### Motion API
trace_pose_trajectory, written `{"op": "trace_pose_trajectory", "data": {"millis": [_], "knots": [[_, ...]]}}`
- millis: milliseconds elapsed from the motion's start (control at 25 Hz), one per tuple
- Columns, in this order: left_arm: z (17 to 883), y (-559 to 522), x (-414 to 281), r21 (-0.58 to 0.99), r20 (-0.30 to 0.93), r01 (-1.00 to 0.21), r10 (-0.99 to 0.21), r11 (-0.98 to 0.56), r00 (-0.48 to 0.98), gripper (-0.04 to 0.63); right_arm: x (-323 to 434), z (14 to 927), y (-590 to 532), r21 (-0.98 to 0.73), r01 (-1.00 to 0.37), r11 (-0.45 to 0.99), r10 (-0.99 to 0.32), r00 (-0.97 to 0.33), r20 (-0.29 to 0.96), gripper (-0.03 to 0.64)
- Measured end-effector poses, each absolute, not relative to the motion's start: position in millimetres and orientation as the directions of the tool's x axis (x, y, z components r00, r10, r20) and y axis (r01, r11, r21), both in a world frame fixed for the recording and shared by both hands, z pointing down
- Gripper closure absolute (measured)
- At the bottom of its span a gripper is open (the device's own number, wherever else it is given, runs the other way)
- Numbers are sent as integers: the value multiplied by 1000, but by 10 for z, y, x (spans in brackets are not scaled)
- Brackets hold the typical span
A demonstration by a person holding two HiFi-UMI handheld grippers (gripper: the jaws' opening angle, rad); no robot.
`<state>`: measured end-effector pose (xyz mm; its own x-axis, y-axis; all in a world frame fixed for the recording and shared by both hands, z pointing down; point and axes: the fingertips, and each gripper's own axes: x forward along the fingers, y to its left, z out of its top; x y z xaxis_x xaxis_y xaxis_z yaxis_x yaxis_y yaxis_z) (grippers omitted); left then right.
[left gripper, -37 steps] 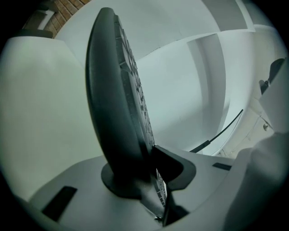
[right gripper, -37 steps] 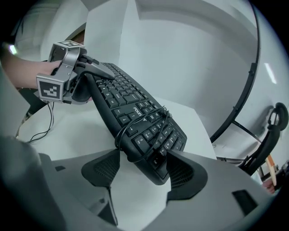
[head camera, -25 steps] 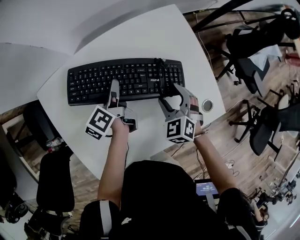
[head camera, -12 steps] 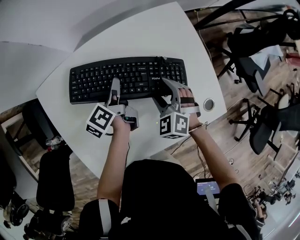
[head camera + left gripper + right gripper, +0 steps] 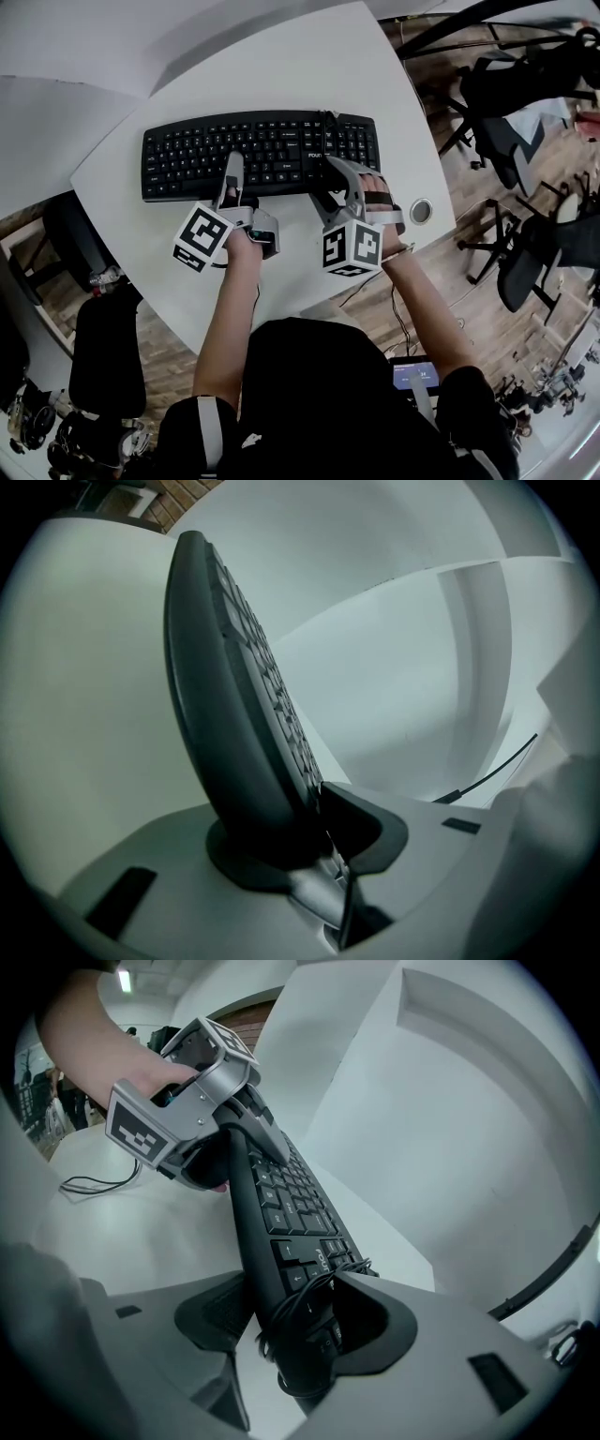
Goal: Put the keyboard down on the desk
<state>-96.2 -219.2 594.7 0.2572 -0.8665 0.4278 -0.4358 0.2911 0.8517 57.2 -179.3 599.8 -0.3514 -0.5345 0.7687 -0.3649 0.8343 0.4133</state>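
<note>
Head view: near edge of keyboard hidden under left gripper and right gripper. Underside unseen, so contact with desk cannot be told. Key legends too small to read. Small round thing at desk edge, perhaps grommet. Screen text illegible. Left gripper view: keyboard edge-on, most keys hidden.

Black full-size keyboard, keys up, long side running left-right over the far half of the white desk. Thin black cable looped around it beside the numpad.
</note>
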Motion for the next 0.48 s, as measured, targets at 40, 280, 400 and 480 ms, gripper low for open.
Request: {"op": "trace_pose_trajectory", "data": {"millis": [40,280,400,480], "knots": [[5962,-2190,-964,854,429,-429,-866,295,258,483,571,5997,-1794,418,-355,836,-534,-350,770,333],[6023,-2167,-977,863,427,-404,-865,303,263,483,560,5982,-1793,432,-319,844,-528,-352,773,345],[6049,-2167,-970,869,425,-392,-863,304,274,482,567,5986,-1792,435,-322,841,-532,-351,770,345],[6069,-2164,-966,875,421,-378,-860,302,288,482,567,5993,-1789,440,-319,840,-535,-348,770,345]]}}
